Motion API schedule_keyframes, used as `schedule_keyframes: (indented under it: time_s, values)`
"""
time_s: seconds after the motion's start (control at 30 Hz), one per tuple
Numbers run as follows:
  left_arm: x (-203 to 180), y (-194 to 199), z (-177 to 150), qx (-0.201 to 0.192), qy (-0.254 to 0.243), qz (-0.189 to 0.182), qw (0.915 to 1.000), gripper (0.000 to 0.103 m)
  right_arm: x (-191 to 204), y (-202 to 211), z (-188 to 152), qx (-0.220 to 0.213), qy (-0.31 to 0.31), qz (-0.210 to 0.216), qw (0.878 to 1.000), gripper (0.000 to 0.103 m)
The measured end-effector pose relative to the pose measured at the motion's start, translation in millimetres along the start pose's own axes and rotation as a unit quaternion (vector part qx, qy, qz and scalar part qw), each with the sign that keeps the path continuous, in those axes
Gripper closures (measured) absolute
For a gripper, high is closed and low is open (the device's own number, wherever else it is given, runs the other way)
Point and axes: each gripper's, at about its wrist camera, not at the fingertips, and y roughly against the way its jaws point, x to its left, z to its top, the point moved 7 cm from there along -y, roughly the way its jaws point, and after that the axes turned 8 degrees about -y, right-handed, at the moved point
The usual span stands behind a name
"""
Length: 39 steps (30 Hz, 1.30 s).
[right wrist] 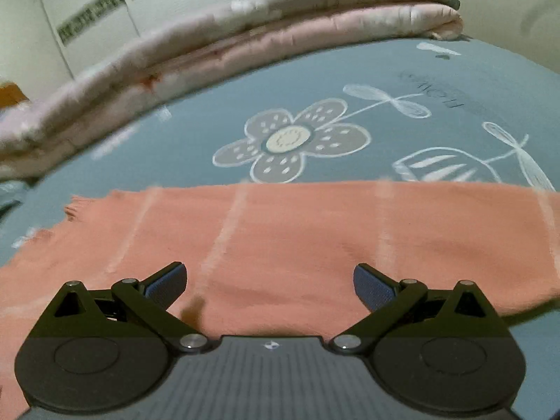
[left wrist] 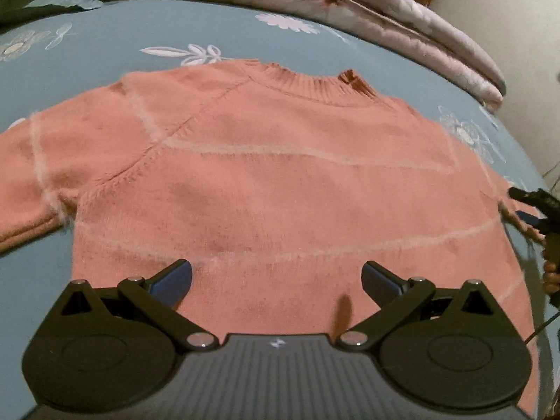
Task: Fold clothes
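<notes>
Sweater (left wrist: 280, 182), salmon-pink knit with thin pale stripes, is spread flat on a bed (left wrist: 105, 56) covered by a grey-blue sheet printed with white flowers. No containers are seen in either view. In the left wrist view the ribbed collar (left wrist: 315, 87) is turned toward the far side of the bed, where a folded pink quilt (left wrist: 402, 17) is stacked, and the hem is nearest the camera, so the body's long axis is laid from near to far. One sleeve (left wrist: 31, 175) is stretched out to the left edge of the view, roughly crosswise to the body.

The left tool (left wrist: 276, 280) is held over the lower part of the sweater with its blue-padded fingers (left wrist: 175, 280) spread wide and nothing between them. At the right edge of that view the other tool (left wrist: 535, 210) is glimpsed beside the sweater's right side, with part of a hand (left wrist: 551, 274) behind it.

In the right wrist view the right tool (right wrist: 269, 281) is likewise released, its fingers wide apart above a band of the pink knit (right wrist: 315, 245) that is laid left to right across the frame; its stripes are seen running away from the camera. Whether either tool touches the fabric cannot be told. A large flower print (right wrist: 290, 140) is seen on the sheet just beyond the knit, with the quilt (right wrist: 245, 35) further back.
</notes>
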Motion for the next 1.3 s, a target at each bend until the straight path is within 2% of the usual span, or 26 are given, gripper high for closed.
schedule_keyframes:
  time_s: [0.13,0.23,0.33,0.43,0.53,0.67,0.77,0.87,1.0,1.1,1.2,1.3]
  values:
    - [1.8,5.6,5.2,0.006,0.025,-0.001,0.9997,0.001,-14.9,18.7,8.8,-0.017,-0.043,-0.018,0.999,0.0]
    - [-2.3,12.6,8.0,0.0,0.031,0.001,0.9995,0.001,-7.4,25.9,15.1,-0.027,-0.069,0.02,0.997,0.0]
    - [-6.6,13.7,5.8,-0.002,0.028,0.003,0.9996,0.001,5.9,20.9,13.4,-0.027,-0.055,0.026,0.998,0.0]
    - [-1.8,7.3,-2.7,0.014,0.043,-0.002,0.999,0.001,2.5,10.8,5.5,-0.012,-0.041,-0.003,0.999,0.0]
    - [4.9,9.4,-6.1,0.003,0.047,-0.015,0.9988,0.001,-17.3,12.3,0.8,-0.006,-0.04,-0.039,0.998,0.0]
    - [8.8,8.7,-5.3,0.009,0.053,-0.032,0.998,0.001,-12.6,37.7,2.3,-0.015,-0.034,-0.052,0.998,0.0]
    - [11.4,9.9,-7.7,-0.005,0.049,-0.048,0.9976,0.001,15.2,66.0,-2.0,-0.036,-0.025,-0.017,0.999,0.0]
    - [7.4,10.2,-10.3,-0.007,0.017,-0.049,0.9986,0.001,50.1,85.1,-18.3,-0.036,-0.025,0.032,0.999,0.0]
    - [-0.2,8.3,-11.3,-0.005,-0.016,-0.034,0.9993,0.001,93.8,91.6,-54.3,-0.009,-0.01,0.072,0.997,0.0]
    - [-3.1,8.0,-12.6,-0.015,-0.028,-0.022,0.9993,0.001,119.3,85.8,-84.8,0.034,-0.01,0.095,0.995,0.0]
    - [-2.1,9.9,-15.3,-0.033,-0.021,-0.018,0.9991,0.001,138.9,76.1,-113.2,0.08,-0.003,0.101,0.992,0.0]
    - [-1.4,10.5,-16.7,-0.038,-0.027,-0.017,0.9988,0.001,153.1,68.8,-137.6,0.112,0.021,0.085,0.99,0.0]
